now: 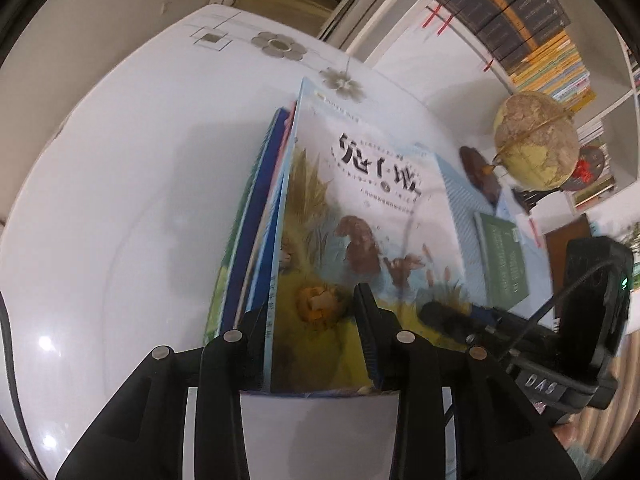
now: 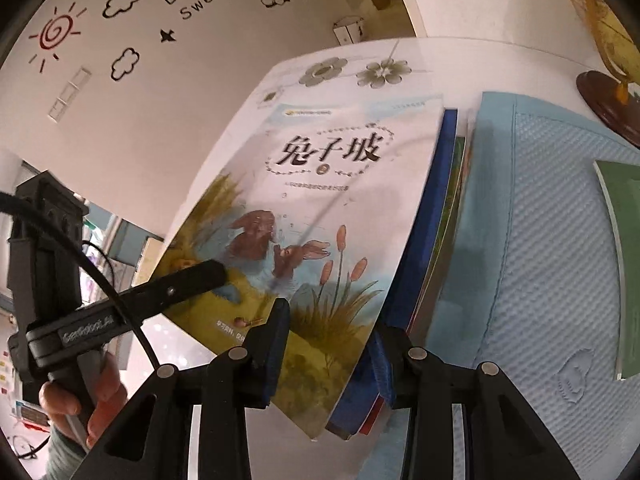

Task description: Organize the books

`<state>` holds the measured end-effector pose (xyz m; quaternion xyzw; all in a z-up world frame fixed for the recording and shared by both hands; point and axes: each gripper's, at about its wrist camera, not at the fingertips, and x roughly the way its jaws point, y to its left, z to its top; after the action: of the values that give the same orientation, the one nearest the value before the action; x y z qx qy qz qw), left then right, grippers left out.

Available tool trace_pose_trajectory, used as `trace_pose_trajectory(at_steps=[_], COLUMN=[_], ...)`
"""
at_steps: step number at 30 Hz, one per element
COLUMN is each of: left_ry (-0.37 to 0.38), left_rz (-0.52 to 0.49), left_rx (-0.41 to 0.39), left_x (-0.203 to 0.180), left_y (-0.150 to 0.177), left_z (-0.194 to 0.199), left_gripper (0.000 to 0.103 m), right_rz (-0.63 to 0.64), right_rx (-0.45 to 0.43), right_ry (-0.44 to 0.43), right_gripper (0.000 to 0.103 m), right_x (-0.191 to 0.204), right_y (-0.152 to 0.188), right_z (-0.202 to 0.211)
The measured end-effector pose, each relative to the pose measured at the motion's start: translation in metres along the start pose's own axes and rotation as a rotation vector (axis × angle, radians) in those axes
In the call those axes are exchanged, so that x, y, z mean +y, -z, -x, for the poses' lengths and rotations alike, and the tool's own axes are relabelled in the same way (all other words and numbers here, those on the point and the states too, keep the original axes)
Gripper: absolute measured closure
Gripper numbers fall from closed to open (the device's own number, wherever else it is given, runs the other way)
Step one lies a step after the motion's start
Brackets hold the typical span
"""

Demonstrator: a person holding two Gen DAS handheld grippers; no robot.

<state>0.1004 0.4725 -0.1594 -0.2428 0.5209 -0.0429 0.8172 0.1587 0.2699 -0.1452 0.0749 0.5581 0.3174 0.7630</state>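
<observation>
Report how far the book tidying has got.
Done: several books are gathered into one bundle of books, rabbit cover outermost. In hand: the right tongs clamp the bundle; the left tongs straddle it, grip unclear. Left: its edges look uneven, and the green book lies apart on the blue mat.

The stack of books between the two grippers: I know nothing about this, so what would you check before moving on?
1. Right gripper clamped on the stack of books: ok, a pad on each side.
2. Left gripper gripping the rabbit book: cannot tell.
3. Books squared together: not ok, the rabbit book fans away from the others.
4. Green book clear of the stack: ok, it lies apart on the blue mat.
5. Globe out of the way: ok.
</observation>
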Motion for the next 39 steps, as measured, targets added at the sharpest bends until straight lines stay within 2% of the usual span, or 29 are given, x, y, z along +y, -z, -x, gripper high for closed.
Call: trace_pose_trajectory(at_steps=[2,4,6,8,10,12,15,21,26,28,30,32,39], left_ry=[-0.041,-0.124,-0.169,-0.182,-0.185,-0.177,-0.139,-0.022,0.019,0.017,0.001,-0.040,-0.110], left_rz=[-0.015,-0.015,0.002,0.031,0.044,0.026,-0.006,-0.124,-0.212,-0.198,-0.186,-0.159,-0.041], left_rx=[-0.014,-0.065,-0.105,-0.124,-0.135,-0.164,-0.163,-0.065,0.028,0.057,0.048,0.022,-0.031], left_x=[-0.001,0.001,0.007,0.014,0.016,0.007,-0.021,-0.120,-0.212,-0.240,-0.260,-0.273,-0.292], left_y=[0.005,0.011,0.014,0.017,0.022,0.028,0.036,0.052,0.055,0.048,0.041,0.034,0.025], left_z=[0.005,0.015,0.025,0.034,0.043,0.054,0.055,0.012,-0.054,-0.088,-0.113,-0.135,-0.163], left_gripper=[0.070,0.070,0.070,0.070,0.070,0.070,0.070,0.070,0.070,0.070,0.070,0.070,0.070], right_rz=[0.004,0.007,0.009,0.018,0.029,0.024,-0.013,-0.186,-0.338,-0.400,-0.459,-0.419,-0.210], right_rx=[0.004,0.016,0.031,0.038,0.044,0.062,0.064,-0.047,-0.164,-0.182,-0.195,-0.199,-0.126], right_ry=[0.005,0.006,0.010,0.016,0.027,0.026,0.052,0.150,0.190,0.137,0.096,0.103,0.151], right_gripper=[0.065,0.063,0.056,0.049,0.047,0.047,0.047,0.047,0.047,0.041,0.040,0.040,0.040], right_x=[0.001,0.001,-0.001,-0.006,-0.016,-0.031,-0.068,-0.179,-0.281,-0.321,-0.356,-0.373,-0.378], right_y=[0.001,0.002,0.003,0.014,0.027,0.044,0.067,0.086,0.071,0.057,0.041,0.021,-0.033], right_z=[0.001,0.003,0.003,0.013,0.024,0.037,0.066,0.147,0.203,0.214,0.217,0.216,0.177])
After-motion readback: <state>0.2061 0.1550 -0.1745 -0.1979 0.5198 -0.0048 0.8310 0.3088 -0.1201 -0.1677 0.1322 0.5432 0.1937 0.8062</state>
